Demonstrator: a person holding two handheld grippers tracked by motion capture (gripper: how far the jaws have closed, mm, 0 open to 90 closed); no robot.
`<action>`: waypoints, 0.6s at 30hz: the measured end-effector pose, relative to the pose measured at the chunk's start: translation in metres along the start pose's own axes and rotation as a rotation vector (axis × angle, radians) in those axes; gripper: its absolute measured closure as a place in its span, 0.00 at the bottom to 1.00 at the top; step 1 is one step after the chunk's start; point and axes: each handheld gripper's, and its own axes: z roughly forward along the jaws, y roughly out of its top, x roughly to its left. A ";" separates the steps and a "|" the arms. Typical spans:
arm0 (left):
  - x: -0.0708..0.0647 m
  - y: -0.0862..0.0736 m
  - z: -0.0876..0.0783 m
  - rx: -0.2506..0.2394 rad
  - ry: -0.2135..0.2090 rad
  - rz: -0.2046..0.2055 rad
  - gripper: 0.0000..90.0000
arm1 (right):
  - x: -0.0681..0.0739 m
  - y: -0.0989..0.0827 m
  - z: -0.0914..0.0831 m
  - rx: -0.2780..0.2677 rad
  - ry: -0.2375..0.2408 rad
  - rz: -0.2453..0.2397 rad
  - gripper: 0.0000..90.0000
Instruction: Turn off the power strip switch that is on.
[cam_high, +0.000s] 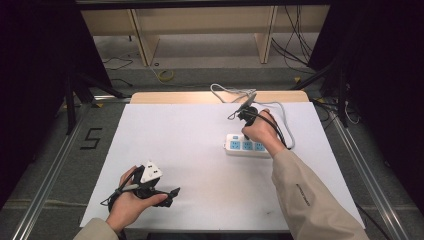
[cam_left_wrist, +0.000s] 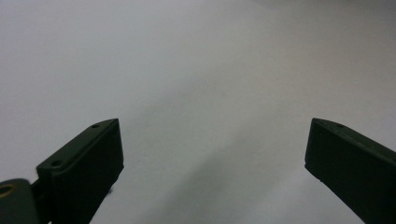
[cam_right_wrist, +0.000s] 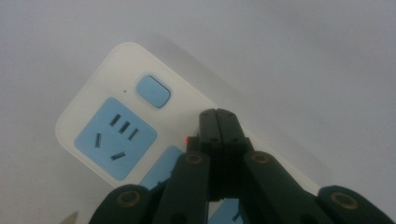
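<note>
Nearest the bottom edge of the high view, at lower left, the left gripper (cam_high: 167, 194) rests low over the white table (cam_high: 200, 170) in the person's hand, its jaws spread wide with nothing between them; the left gripper view shows bare white surface in the gap. Farther up, right of centre, the right gripper (cam_high: 245, 134) points down at the white power strip (cam_high: 242, 146), jaws pressed fully together and holding nothing; in the right gripper view the closed tips (cam_right_wrist: 217, 122) sit over the strip's top face, just beside the blue rocker switch (cam_right_wrist: 152, 91) and a small red light (cam_right_wrist: 186, 139), though contact cannot be told. I judge the strip a rigid, light plastic box with a smooth, slippery shell, liable to slide under a sideways push; it is best pressed straight down, or gripped across its long sides. Beyond it, its grey cord (cam_high: 235, 94) loops toward the table's far edge; being stiffish, it may tug the strip.
</note>
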 end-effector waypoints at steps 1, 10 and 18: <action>0.000 0.000 0.000 0.000 0.001 0.000 0.04 | 0.000 0.000 0.000 -0.003 -0.001 -0.003 1.00; 0.000 0.000 0.000 -0.001 0.000 -0.001 0.04 | 0.000 0.000 0.000 -0.006 0.000 0.000 1.00; 0.000 0.000 0.000 -0.001 0.000 -0.001 0.04 | 0.000 -0.001 0.000 -0.008 -0.005 -0.003 1.00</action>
